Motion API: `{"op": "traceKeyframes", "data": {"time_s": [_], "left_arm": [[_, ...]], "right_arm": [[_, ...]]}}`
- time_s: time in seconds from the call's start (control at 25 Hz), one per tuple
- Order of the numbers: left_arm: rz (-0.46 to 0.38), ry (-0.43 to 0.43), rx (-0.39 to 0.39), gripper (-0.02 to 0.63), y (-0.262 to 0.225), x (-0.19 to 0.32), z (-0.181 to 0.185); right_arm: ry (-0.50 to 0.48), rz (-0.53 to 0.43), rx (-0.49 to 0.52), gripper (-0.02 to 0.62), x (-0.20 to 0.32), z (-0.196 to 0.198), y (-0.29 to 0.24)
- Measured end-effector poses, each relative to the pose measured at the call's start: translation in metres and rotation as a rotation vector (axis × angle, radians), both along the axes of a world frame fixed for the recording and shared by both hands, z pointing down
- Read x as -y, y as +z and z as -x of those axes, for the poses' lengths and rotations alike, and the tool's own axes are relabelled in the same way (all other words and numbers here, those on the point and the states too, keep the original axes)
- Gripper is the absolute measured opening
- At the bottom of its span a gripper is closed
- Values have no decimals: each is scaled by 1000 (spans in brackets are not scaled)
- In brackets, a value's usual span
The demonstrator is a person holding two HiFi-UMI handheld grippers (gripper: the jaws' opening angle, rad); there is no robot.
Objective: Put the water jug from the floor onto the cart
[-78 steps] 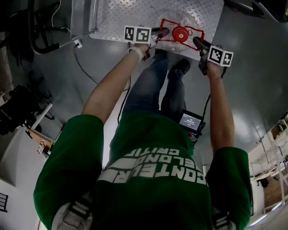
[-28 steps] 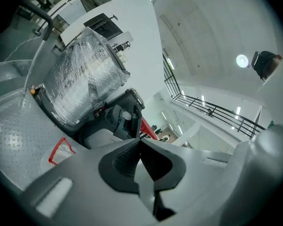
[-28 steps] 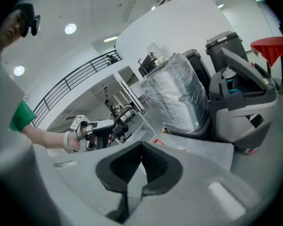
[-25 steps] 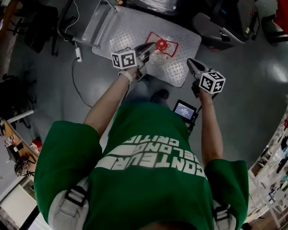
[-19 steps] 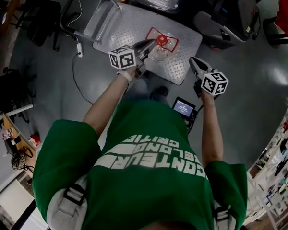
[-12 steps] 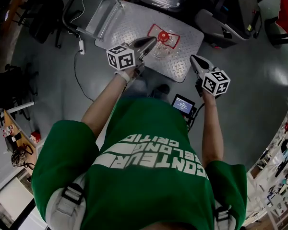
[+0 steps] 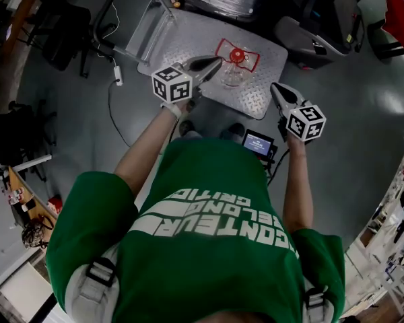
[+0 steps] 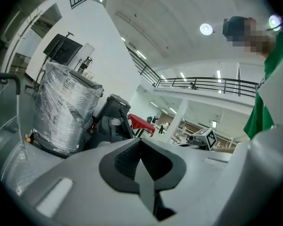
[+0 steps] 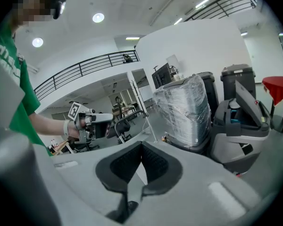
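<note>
Your water jug (image 7: 234, 69) sits on the cart (image 7: 188, 38), job looks done; left tongs (image 7: 217, 61) and right tongs (image 7: 275, 87) closed, empty

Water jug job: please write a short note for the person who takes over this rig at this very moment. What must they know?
Left gripper: jaws shut, nothing between them, held up near the jug.
Right gripper: jaws shut, empty, off to the jug's side.
Clear plastic water jug with red cap and red handle: stands upright on the deck of the grey diamond-plate metal cart.
Done: jug is on the cart, not on the floor.
Left: probably nothing; perhaps check that the jug stands firm.
</note>
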State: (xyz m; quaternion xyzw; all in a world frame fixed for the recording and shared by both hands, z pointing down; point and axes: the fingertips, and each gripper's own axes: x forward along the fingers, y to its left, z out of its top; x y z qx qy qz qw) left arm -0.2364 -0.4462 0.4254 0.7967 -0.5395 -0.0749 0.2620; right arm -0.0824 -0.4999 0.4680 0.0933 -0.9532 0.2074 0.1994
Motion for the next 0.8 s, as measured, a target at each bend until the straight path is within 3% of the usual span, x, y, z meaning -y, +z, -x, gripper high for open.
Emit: {"op": "traceKeyframes", "data": {"time_s": [0.24,0.8], "left_arm": [[-16,8,-25,5,-10,-37,41],[-3,13,-58,5,11,-121,123]], "right_arm": [[72,-13,-45,-8,-27,24,-4],[128,-14,-104,-8,-134,93,0]]}}
